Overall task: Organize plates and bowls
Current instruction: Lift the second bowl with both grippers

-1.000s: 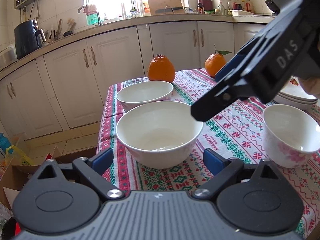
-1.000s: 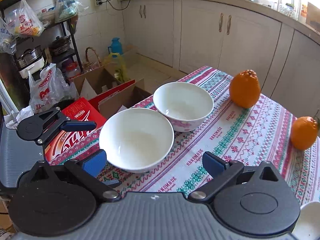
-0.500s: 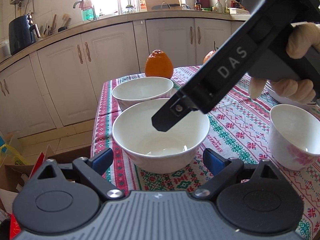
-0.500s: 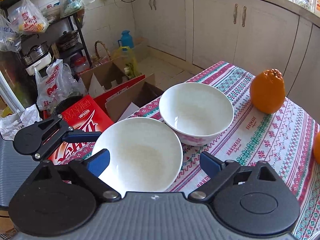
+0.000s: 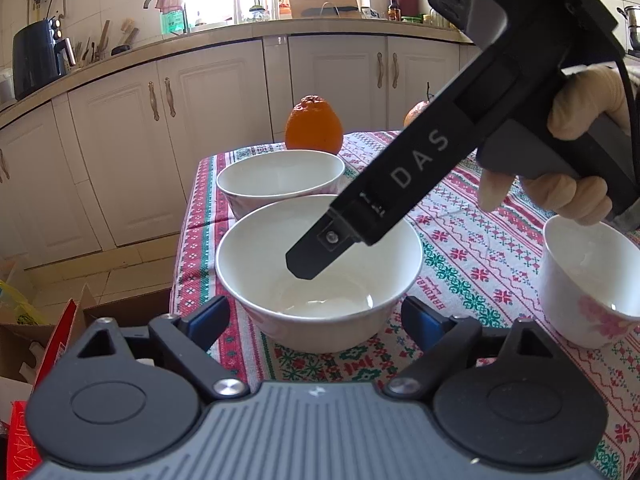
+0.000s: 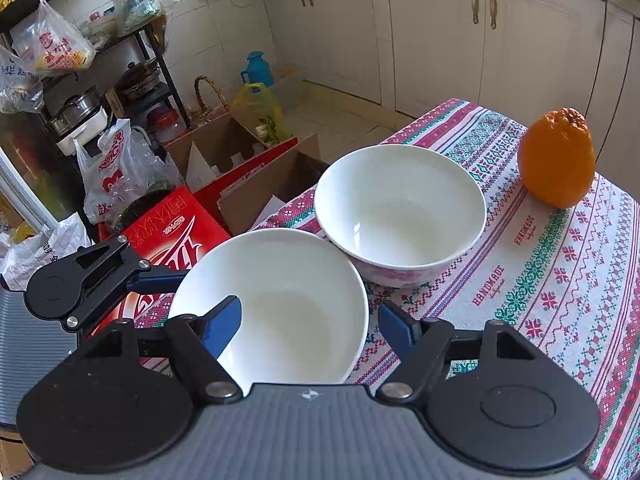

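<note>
Your right tongs are closing astride the rim of the near white bowl at lower centre of the right wrist view: one pad inside, one outside, neither pressing yet. Your left tongs are also closing, pads flanking the same bowl without contact. A second bowl touches it behind, on the patterned desk.

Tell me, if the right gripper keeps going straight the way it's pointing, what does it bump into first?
Probably the near white bowl. The right gripper points down at it with its jaws closing, one finger inside the bowl and one outside its rim. Whether either pad already touches is unclear.
</note>
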`<state>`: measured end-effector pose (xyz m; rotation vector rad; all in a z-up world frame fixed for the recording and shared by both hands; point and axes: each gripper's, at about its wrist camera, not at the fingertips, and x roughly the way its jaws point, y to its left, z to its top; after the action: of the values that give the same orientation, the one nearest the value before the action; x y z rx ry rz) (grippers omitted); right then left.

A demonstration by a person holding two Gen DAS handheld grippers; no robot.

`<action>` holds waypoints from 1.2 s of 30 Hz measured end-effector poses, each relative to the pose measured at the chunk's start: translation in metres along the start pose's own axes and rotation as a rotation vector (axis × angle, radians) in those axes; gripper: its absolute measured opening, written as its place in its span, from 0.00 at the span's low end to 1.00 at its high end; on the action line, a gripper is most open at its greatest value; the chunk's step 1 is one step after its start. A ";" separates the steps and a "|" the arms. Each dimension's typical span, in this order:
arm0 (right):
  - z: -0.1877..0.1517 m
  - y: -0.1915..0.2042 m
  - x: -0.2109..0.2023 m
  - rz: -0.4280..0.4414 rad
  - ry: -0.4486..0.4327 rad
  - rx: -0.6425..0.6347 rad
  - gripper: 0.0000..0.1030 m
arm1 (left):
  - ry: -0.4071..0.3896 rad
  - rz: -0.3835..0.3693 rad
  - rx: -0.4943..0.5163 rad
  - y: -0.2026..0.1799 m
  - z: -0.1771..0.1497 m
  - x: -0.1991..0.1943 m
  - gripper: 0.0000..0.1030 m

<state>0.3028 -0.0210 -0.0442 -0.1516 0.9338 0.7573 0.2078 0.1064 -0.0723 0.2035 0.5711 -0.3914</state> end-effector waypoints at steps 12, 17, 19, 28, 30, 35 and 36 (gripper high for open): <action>0.001 -0.001 -0.002 0.036 -0.003 0.004 0.68 | 0.008 -0.001 -0.001 -0.002 0.002 -0.001 0.84; 0.000 0.001 -0.007 0.036 -0.007 0.003 0.68 | 0.011 -0.007 0.000 -0.003 0.004 -0.004 0.84; -0.002 0.000 -0.010 0.043 -0.013 0.009 0.68 | 0.015 -0.009 0.005 -0.004 0.006 -0.007 0.84; -0.018 0.006 -0.040 0.043 -0.037 0.033 0.68 | 0.026 -0.021 0.023 -0.024 0.012 -0.027 0.84; -0.024 0.009 -0.048 0.041 -0.040 0.033 0.68 | 0.029 -0.022 0.036 -0.031 0.013 -0.032 0.84; -0.039 0.014 -0.069 0.036 -0.044 0.041 0.68 | 0.037 -0.039 0.050 -0.046 0.015 -0.045 0.84; -0.042 0.015 -0.073 0.034 -0.046 0.043 0.68 | 0.038 -0.041 0.054 -0.049 0.015 -0.048 0.84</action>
<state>0.2382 -0.0657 -0.0106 -0.0801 0.9104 0.7688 0.1579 0.0721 -0.0365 0.2521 0.6034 -0.4442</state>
